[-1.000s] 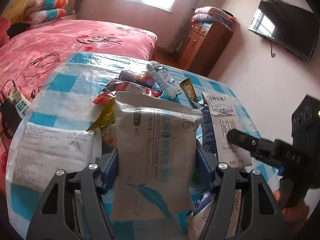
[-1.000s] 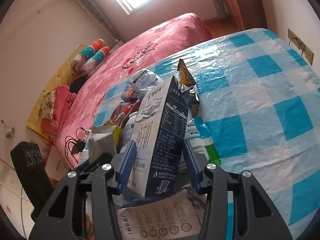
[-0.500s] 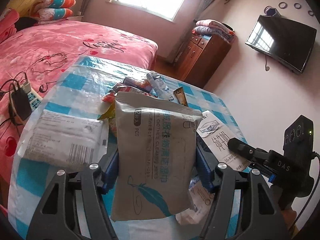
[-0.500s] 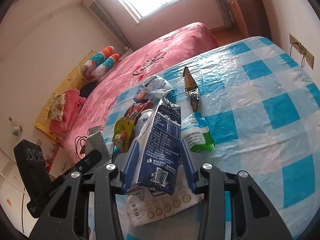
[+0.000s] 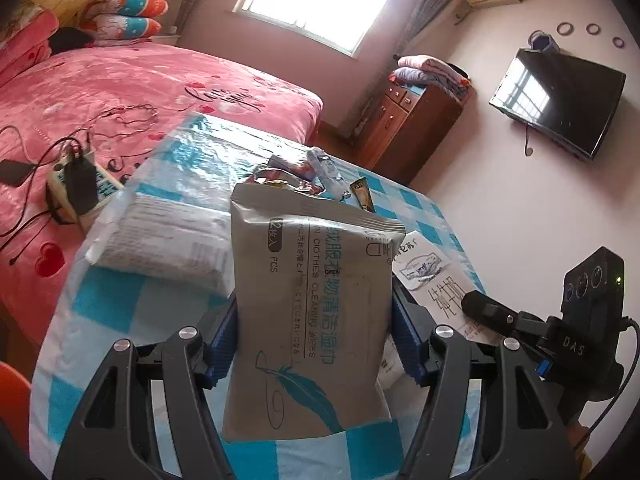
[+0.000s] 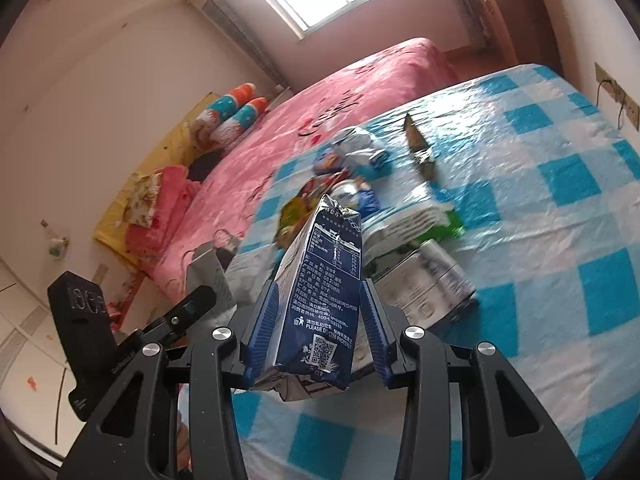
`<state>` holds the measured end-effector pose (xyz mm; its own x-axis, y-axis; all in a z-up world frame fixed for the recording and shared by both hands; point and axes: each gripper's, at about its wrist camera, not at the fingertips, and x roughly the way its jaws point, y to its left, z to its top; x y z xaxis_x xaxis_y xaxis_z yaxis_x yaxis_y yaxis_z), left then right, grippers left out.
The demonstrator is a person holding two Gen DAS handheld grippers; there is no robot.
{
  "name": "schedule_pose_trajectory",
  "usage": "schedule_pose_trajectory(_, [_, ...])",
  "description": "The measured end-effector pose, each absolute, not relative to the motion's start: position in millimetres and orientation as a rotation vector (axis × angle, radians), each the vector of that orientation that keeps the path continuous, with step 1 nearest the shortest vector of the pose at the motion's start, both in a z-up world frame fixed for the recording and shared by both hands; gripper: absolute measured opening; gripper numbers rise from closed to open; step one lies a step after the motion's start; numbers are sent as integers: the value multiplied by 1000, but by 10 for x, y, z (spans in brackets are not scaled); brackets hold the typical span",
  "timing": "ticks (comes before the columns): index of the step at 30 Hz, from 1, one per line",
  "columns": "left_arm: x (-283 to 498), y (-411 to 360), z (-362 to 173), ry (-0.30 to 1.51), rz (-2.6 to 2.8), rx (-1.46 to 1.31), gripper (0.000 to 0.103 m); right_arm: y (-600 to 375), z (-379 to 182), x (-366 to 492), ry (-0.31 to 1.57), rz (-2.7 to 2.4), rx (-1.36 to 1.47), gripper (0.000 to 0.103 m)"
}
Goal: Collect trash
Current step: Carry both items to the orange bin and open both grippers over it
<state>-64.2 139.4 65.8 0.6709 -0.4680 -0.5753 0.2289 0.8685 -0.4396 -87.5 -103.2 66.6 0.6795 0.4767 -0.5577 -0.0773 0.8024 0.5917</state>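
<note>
While I hold both grippers above the checkered table [image 5: 120, 300], my left gripper [image 5: 314, 336] is clamped on a grey wipes packet [image 5: 308, 312], lifted clear of the cloth. My right gripper [image 6: 316, 320] squeezes a dark blue milk carton [image 6: 320, 296], also raised. More wrappers [image 6: 352, 152] lie in a pile on the table beyond.

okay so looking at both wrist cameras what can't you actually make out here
- Left wrist view: the wipes pack in the left gripper hides the table's middle and most trash behind it.
- Right wrist view: the milk carton in the right gripper covers wrappers behind it; the trash pile is motion-blurred, labels unreadable.
- No bin shows in either view.
</note>
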Motion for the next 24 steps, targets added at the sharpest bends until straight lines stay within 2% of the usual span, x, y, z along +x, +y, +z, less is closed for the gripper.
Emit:
schedule_pose_trajectory(12, [-1178, 2101, 755, 690, -279, -378, 67, -261, 743, -1020, 838, 542, 537, 43])
schedule_pose_trajectory(24, [-1886, 3286, 422, 735, -9, -451, 67, 1059, 627, -1155, 981, 785, 388, 44])
